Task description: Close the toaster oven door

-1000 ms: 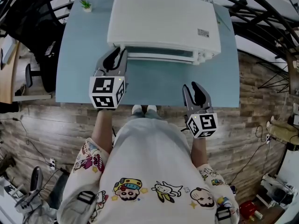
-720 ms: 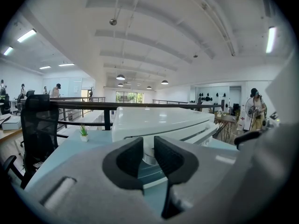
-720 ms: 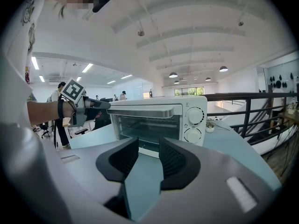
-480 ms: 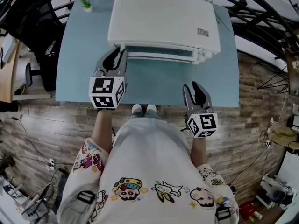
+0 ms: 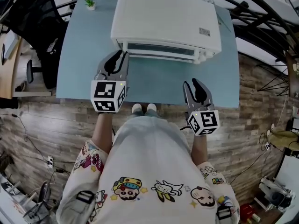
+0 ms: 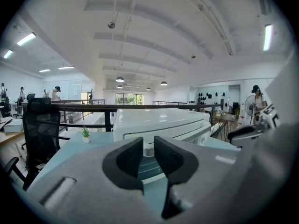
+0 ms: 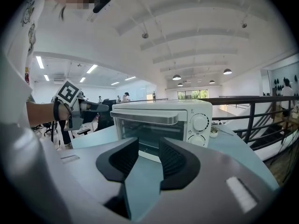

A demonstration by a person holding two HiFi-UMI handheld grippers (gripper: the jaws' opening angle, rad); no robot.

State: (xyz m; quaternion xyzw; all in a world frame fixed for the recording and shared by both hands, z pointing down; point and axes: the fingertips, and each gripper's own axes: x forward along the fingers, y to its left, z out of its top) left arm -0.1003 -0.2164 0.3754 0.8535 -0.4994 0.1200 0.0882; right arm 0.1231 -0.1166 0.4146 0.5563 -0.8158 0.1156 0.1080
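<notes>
A pale blue bench (image 5: pixel 154 85) is seen, with a white toaster oven (image 5: pixel 168 17) set on its far half, door (image 5: pixel 159 48) upright and closed. The left gripper (image 5: pixel 118 55) is held just beside the oven's front left corner, jaws narrowly parted around nothing. The right gripper (image 5: pixel 192 84) is held over the bench's near edge, jaws spread and empty. A small plant (image 5: pixel 89 3) is placed at the far left corner.

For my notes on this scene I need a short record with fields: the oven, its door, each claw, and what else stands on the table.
oven: white toaster oven on the light blue table
door: door upright against the oven front, looks closed; handle along its top
left claw: left claw at the oven's left front corner, narrow gap, nothing between; contact unclear
right claw: right claw over the table's near edge, clear of the oven, open, empty
other: small potted plant at the table's far left corner
</notes>
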